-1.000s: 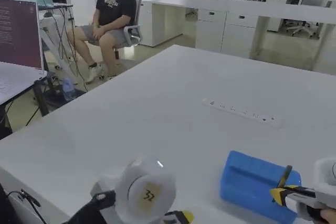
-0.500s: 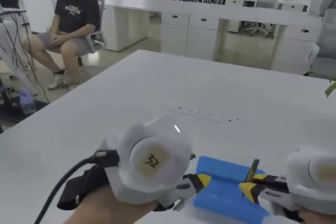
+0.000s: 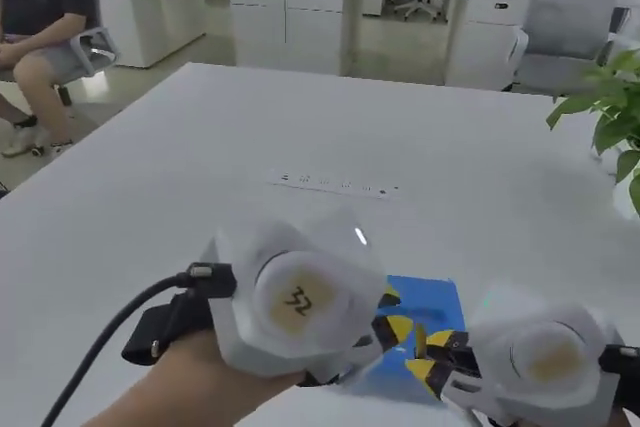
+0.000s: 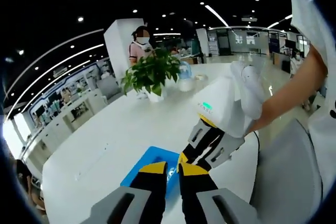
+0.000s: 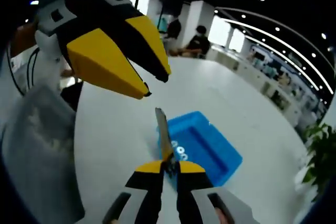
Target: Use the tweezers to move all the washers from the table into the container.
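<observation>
The tweezers [image 5: 164, 129] are being pinched by the right gripper [image 5: 170, 167]; the left gripper [image 4: 173, 169] is being held pressed together. The washers [image 5: 178, 153], judged light, hard and slippery, are lying in the container [image 5: 212, 150] at one o'clock; an edge grip is being advised.

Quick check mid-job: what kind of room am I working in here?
Most likely an open-plan office or lab: rows of long white desks with drawer cabinets, a grey office chair, and a leafy green potted plant standing on the white table.
</observation>
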